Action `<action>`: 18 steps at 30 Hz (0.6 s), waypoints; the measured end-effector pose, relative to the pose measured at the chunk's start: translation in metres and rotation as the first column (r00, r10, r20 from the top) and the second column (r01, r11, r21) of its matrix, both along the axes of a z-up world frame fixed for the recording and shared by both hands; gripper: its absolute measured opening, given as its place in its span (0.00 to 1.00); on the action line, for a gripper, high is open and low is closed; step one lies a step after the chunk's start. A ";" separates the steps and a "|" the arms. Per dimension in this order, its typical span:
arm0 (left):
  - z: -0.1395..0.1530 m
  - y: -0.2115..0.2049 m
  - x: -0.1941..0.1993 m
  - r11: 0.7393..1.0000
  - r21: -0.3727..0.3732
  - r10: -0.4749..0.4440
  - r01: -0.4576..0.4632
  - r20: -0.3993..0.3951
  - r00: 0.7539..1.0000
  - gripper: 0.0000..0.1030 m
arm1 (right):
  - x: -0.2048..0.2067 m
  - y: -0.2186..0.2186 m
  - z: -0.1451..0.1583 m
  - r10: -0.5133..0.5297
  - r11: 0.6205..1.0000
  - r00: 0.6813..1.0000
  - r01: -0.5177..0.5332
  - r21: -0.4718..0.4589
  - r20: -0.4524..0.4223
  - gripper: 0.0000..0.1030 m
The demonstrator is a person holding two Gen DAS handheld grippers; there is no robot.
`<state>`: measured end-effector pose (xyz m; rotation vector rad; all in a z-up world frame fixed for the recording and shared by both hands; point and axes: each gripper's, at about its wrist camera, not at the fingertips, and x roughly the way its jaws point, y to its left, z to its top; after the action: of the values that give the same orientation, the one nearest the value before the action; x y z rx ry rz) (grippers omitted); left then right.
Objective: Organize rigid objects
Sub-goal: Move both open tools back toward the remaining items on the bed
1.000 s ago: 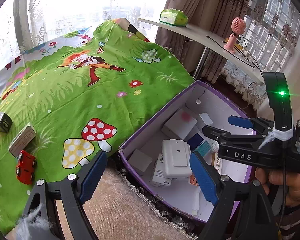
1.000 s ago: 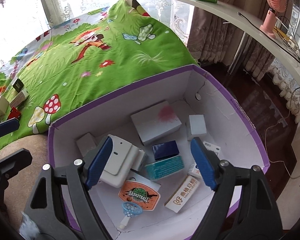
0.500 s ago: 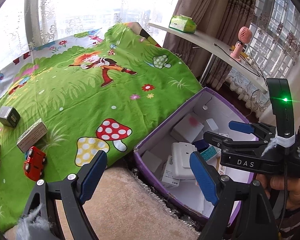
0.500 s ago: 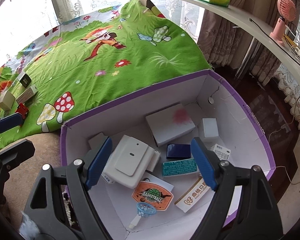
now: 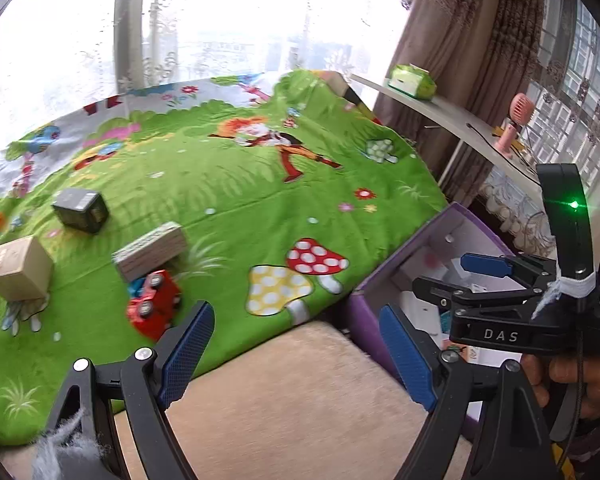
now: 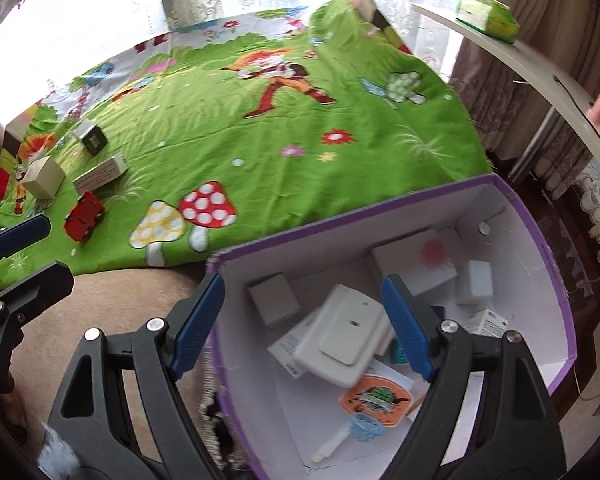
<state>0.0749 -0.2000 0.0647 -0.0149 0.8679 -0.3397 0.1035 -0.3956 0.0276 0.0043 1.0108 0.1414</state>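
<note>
— Both free?
— Yes, my left hand-held gripper [image 5: 296,354] and right hand-held gripper [image 6: 306,326] gape wide, empty.
— The risk?
— The red toy car [image 5: 154,306] near the bed's [image 5: 260,200] front edge may roll off if nudged.

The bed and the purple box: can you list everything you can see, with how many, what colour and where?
bedspread: 1, green with cartoon mushrooms, over the bed
toy car: 1, red, on the bedspread near its edge
small boxes on the bedspread: 3, one dark, one tan, one long pale, beside the car
storage box: 1, purple outside, white inside, beside the bed
items in the box: several, mostly white, one orange basketball card
tissue pack: 1, green, on the shelf
fan: 1, pink, on the shelf
left tongs: 1, black with blue pads, open, empty
right tongs: 1, same colours, open, empty
</note>
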 end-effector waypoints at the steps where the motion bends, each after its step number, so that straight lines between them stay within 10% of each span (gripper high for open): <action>1: -0.001 0.007 0.000 1.000 -0.001 0.022 -0.022 -0.003 1.000 0.83 | 0.001 0.007 0.001 0.013 1.000 1.000 -0.013 0.005 0.004 0.81; 18: -0.020 0.068 0.001 0.981 -0.057 0.184 -0.187 -0.055 0.981 0.83 | 0.005 0.083 0.000 0.173 0.983 0.985 -0.174 0.062 0.025 0.81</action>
<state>0.0754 -0.1320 0.0449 -0.1613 0.8979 -0.1916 0.1080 -0.3121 0.0278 -0.0267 0.9859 0.3327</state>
